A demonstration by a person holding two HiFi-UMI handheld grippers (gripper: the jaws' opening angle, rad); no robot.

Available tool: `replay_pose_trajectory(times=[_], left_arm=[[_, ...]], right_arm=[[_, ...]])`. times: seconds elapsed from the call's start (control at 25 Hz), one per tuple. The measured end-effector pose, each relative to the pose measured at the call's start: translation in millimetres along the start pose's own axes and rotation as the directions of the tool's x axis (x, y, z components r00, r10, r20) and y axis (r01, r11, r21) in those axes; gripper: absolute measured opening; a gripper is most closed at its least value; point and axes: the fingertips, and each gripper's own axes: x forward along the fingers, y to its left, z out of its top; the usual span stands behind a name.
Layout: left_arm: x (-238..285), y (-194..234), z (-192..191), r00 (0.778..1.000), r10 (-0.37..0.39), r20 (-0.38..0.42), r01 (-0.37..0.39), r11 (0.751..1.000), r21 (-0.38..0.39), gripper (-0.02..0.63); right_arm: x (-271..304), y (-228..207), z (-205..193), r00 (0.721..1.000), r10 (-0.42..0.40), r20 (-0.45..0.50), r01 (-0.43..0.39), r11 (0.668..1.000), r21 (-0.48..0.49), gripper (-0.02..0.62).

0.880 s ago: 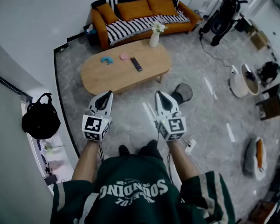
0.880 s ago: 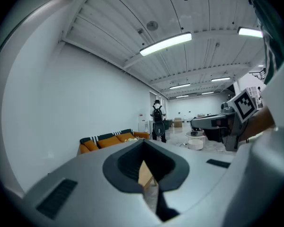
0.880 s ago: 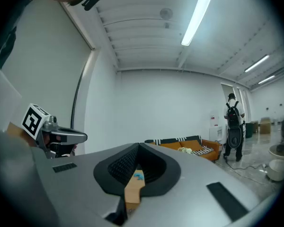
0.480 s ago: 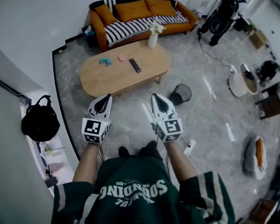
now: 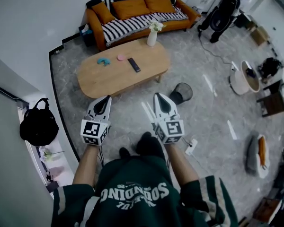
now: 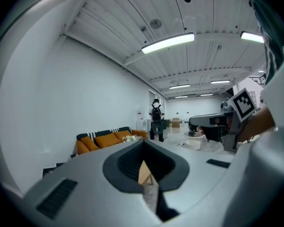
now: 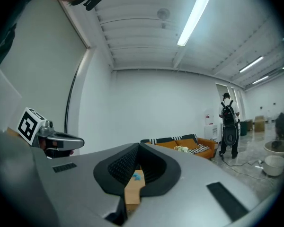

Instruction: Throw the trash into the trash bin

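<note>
The trash bin (image 5: 181,92), a dark mesh one, is standing on the floor (image 5: 213,122) just off the right end of the wooden bench (image 5: 118,77). Its inside is too dark to make out. On the bench a small blue thing (image 5: 103,61), a small pink thing (image 5: 120,57) and a black remote (image 5: 133,64) are lying; they are too small to tell which is trash. You are holding the left gripper (image 5: 105,99) and the right gripper (image 5: 159,98) out before you, both with jaws closed together and nothing between them. Compared with a moment ago, the bench and the sofa (image 5: 137,11) are sitting a little higher in the head view, and one shoe (image 5: 149,143) is now showing further forward.
</note>
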Motion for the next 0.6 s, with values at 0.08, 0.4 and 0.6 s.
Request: replay_pose_trajectory(times=[0.08,0.4,0.6], left_arm=[[9,3,-1,1.000,0.002,-0.006,-0.002,1.000,-0.006,-0.003],[77,23,1,1.000,-0.022,-0.017,0.022,1.000,-0.009,-0.003],[147,46,1,0.998,-0.006,-0.065,0.005,1.000,-0.024,-0.003]], right_arm=[[6,-4,-4,1.000,0.004,-0.010,-0.004,1.000,0.005,0.000],[70,-38,-12,0.999,0.016,-0.029,-0.015,1.000,0.005,0.000],[136,-76,-16,0.998,0.059,-0.038,-0.059,0.998,0.006,0.000]])
